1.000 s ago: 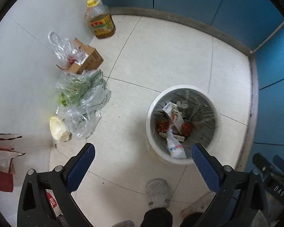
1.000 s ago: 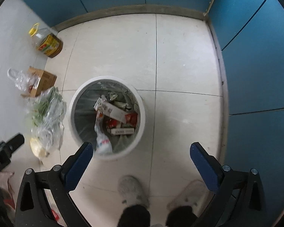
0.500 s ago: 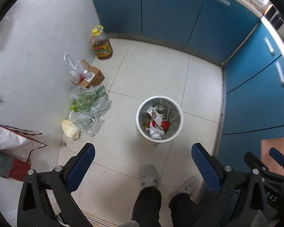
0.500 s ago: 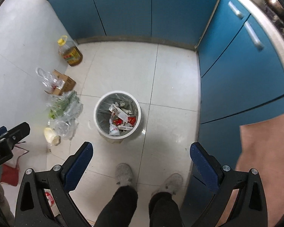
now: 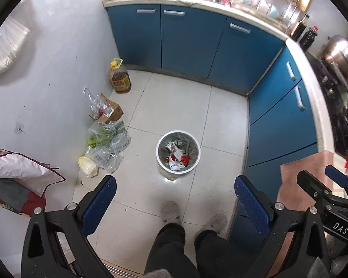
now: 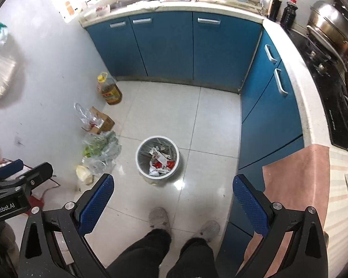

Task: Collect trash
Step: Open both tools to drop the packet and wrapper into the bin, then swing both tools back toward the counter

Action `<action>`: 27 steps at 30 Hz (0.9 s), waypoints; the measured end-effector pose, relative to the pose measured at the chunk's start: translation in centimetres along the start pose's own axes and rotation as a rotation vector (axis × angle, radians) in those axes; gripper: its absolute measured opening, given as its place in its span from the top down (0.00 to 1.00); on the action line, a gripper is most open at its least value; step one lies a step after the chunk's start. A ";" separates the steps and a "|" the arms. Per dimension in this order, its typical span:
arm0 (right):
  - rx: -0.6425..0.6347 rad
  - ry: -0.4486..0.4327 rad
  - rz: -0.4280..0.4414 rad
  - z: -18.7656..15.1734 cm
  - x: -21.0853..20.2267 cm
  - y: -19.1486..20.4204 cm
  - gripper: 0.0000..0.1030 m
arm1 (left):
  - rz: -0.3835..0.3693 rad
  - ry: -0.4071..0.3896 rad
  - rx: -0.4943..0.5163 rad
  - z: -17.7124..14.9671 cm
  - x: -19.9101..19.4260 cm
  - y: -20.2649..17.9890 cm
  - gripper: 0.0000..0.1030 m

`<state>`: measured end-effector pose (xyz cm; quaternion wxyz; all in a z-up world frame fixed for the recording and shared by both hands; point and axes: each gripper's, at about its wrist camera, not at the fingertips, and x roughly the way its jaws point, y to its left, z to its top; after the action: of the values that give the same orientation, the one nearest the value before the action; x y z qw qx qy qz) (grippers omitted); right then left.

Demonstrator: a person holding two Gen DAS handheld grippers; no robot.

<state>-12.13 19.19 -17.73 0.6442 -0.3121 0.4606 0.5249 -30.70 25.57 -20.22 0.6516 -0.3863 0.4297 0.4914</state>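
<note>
Glossy floor tiles (image 5: 174,106); crinkled clear plastic bags (image 5: 109,143); cardboard box (image 5: 112,112); smooth plastic bin (image 5: 178,153).

Left claw (image 5: 174,199), right claw (image 6: 172,197): black frames, blue textured pads, silver screws; black trousers, grey slippers.

- Both views are bright and evenly lit, with cool, daylight-like light.
- A white glare patch lies on the glossy floor tiles (image 5: 174,115) just in front of the bin (image 5: 178,149), and again in the right wrist view (image 6: 157,155).
- Soft shadows sit on the wall (image 5: 58,74) beside the hanging bags.
- Fisheye distortion bends the counter (image 6: 290,53) and cupboards (image 5: 188,39) into curves; the corners are black.
- Detail softens toward the edges; the middle is sharp.
</note>
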 end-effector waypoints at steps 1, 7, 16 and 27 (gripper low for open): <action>0.012 -0.007 0.014 -0.1 -0.8 -0.3 0.00 | -0.007 -0.008 0.002 -0.1 -0.5 -0.2 0.00; 0.164 -0.151 0.166 -0.3 -6.0 -4.1 0.00 | -0.045 -0.157 0.038 1.0 -5.1 -3.4 0.00; 0.436 -0.293 0.126 -3.1 -12.2 -17.9 0.00 | -0.146 -0.240 0.232 4.1 -6.8 -17.6 0.00; 0.995 -0.247 -0.149 -17.2 -14.3 -45.0 0.00 | -0.364 0.143 0.532 0.1 2.0 -46.3 0.00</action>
<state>26.33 -13.07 -14.82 0.7999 0.0642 0.5515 0.2279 14.69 16.17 -18.24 0.7750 -0.3065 0.5117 0.2090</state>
